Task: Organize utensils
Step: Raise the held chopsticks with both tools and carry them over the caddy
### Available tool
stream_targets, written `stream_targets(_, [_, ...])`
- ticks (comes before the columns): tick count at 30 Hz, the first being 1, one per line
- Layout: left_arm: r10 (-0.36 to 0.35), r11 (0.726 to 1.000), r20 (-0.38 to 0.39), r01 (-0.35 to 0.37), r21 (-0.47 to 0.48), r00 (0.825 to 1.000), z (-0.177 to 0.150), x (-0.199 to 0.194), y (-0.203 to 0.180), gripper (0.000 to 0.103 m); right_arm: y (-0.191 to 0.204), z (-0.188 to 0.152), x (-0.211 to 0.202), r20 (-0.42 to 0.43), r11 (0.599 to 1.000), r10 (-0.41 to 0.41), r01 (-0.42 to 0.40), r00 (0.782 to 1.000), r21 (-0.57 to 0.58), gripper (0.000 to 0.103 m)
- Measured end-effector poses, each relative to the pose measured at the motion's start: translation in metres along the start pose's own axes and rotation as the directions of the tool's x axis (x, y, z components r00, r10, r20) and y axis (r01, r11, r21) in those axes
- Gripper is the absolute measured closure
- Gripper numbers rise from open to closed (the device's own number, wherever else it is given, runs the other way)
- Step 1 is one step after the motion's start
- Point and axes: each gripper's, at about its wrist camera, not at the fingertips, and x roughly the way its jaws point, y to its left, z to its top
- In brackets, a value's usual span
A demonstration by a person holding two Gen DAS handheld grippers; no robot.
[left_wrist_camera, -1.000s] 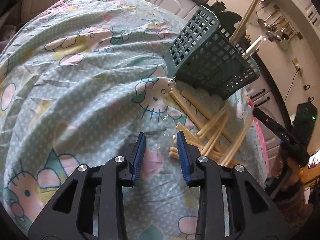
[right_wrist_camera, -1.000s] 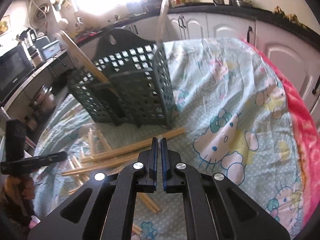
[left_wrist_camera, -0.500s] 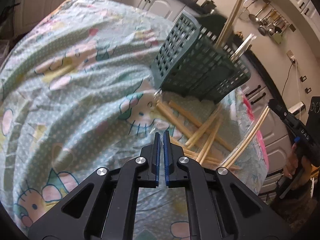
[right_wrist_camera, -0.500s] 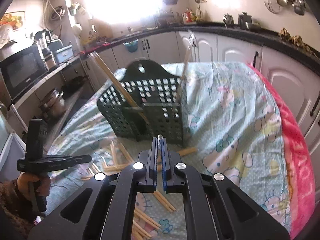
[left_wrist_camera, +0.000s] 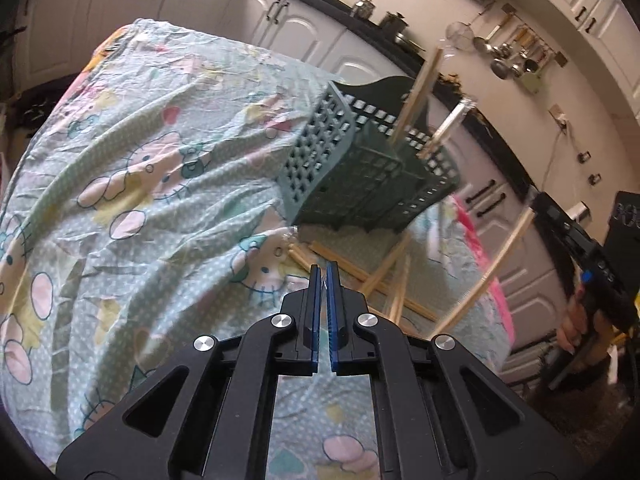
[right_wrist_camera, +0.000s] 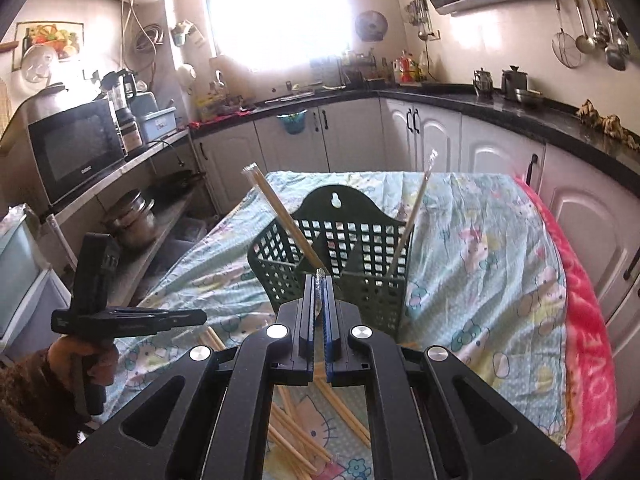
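A dark green lattice basket (left_wrist_camera: 360,172) (right_wrist_camera: 360,248) stands on the cartoon-cat tablecloth (left_wrist_camera: 160,200). Two wrapped chopstick pairs (right_wrist_camera: 280,216) lean in it. Several loose wooden chopsticks (left_wrist_camera: 384,276) (right_wrist_camera: 304,432) lie in front of the basket. My left gripper (left_wrist_camera: 324,270) is shut above this pile, with a thin sliver of clear wrapper between its pads; what hangs from it is hidden. My right gripper (right_wrist_camera: 319,280) is shut on the clear wrapper end of a chopstick pair (left_wrist_camera: 488,276), which hangs slanting down from it, clear of the table.
A pink blanket (right_wrist_camera: 584,340) runs along the table's right edge. White cabinets and a black counter ring the room. A microwave (right_wrist_camera: 76,148) sits on a shelf at the left. A hand (right_wrist_camera: 80,360) holds the left gripper (right_wrist_camera: 202,314) beside the table.
My left gripper closed over the clear wrapper, then rose. My right gripper, shut throughout, lifted its chopstick pair off the table and now sits above the basket's front rim.
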Motion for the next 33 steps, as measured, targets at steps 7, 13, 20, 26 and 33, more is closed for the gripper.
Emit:
stream_targets(7, [-0.054,0.998,-0.033,0.055,0.008,0.998,0.003,-0.016,-0.003,0.102,0.006,0.006,-0.003,0.018,1.000,0.014,-0.013,1.000,-0.011,0.099])
stream_targets(13, [-0.114,0.993,-0.088,0.117,0.029,0.990,0.009,-0.027,-0.010,0.102,0.013,0.011,-0.009,0.032,0.999,0.027,-0.026,0.999,-0.021,0.099])
stream_targets(20, [-0.168,0.982,-0.141,0.178,0.059,0.976,0.016,-0.042,-0.023,0.102,0.016,0.016,-0.017,0.053,0.999,0.036,-0.035,0.998,-0.021,0.099])
stream_targets(26, [-0.204,0.974,-0.108,0.213,0.078,0.973,0.028,-0.060,-0.034,0.102,0.021,0.022,-0.024,0.075,0.999,0.046,-0.044,0.996,-0.031,0.099])
stream_targets(33, [-0.221,0.966,-0.045,0.225,0.125,0.974,0.031,-0.072,-0.054,0.102,0.026,0.028,-0.030,0.099,0.998,0.061,-0.058,0.993,-0.039,0.099])
